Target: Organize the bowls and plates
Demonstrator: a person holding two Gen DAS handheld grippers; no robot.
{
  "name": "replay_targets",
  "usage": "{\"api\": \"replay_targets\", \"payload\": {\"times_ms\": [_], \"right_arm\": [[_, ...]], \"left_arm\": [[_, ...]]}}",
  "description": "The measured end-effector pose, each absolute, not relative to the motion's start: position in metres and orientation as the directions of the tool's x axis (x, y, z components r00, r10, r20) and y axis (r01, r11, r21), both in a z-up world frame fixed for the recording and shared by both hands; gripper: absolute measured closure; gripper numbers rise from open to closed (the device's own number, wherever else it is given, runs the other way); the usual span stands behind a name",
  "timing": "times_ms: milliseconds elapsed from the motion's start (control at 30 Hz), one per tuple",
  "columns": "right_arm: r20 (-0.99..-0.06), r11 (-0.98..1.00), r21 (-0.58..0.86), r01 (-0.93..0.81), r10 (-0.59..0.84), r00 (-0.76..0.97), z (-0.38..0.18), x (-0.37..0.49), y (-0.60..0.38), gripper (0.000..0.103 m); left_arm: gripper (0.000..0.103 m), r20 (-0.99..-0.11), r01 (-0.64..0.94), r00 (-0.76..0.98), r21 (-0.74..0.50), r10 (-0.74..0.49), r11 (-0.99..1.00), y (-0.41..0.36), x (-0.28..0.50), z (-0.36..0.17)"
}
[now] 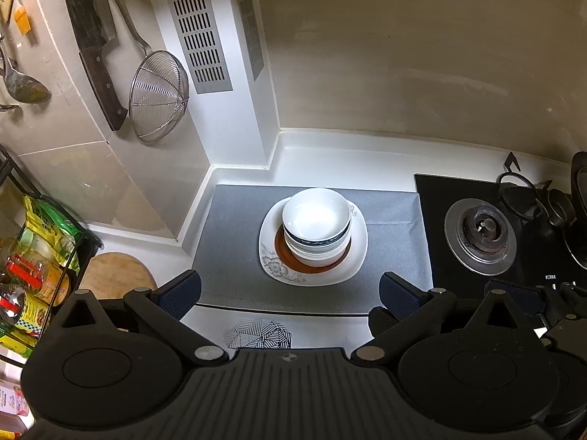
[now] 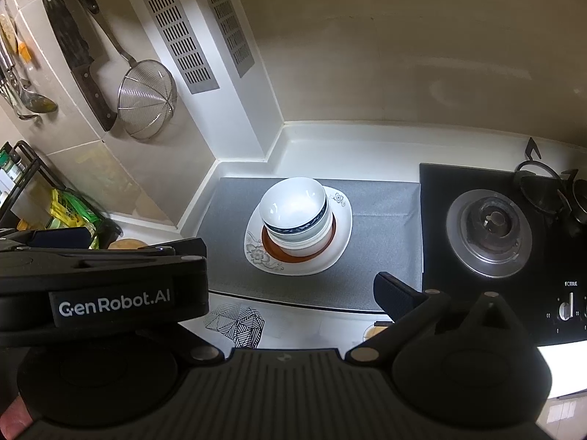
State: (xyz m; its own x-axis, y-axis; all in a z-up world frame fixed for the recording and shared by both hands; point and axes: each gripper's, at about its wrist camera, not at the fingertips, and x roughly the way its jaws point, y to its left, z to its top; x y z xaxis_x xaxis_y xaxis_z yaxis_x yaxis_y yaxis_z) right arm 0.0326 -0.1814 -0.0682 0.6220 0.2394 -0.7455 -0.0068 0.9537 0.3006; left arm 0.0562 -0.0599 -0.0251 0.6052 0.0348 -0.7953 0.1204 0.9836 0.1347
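Observation:
A stack of bowls (image 1: 316, 220), white on top with a blue-patterned one below, sits on a brown-rimmed plate (image 1: 282, 253) on a white floral square plate (image 1: 357, 253). The pile stands on a grey mat (image 1: 227, 249). My left gripper (image 1: 290, 293) is open and empty, hovering short of the pile. In the right wrist view the stack of bowls (image 2: 293, 209) sits on the floral plate (image 2: 256, 253). My right gripper (image 2: 293, 278) is open and empty; its left finger is hidden behind the left gripper's body (image 2: 110, 289).
A gas burner (image 1: 480, 234) on a black hob lies right of the mat, with a pot stand (image 1: 532, 198) behind. A strainer (image 1: 159, 97), a cleaver (image 1: 91, 44) and a ladle (image 1: 25, 88) hang on the left wall. A rack of packets (image 1: 36, 256) and a wooden board (image 1: 117, 275) stand at left.

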Motion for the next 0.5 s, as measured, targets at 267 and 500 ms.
{"api": "replay_targets", "payload": {"times_ms": [267,500], "right_arm": [[-0.749,0.957,0.291,0.004,0.226,0.623,-0.068,0.033,-0.178,0.001],[-0.753,0.959,0.285,-0.003,0.226,0.618,-0.068,0.038,-0.169,0.001]], "left_arm": [[0.000,-0.797,0.140,0.603,0.129,0.019,0.982,-0.056,0.060,-0.025],[0.000,-0.800,0.133,0.600,0.122,0.018,0.984,-0.046,0.064,-0.027]]}}
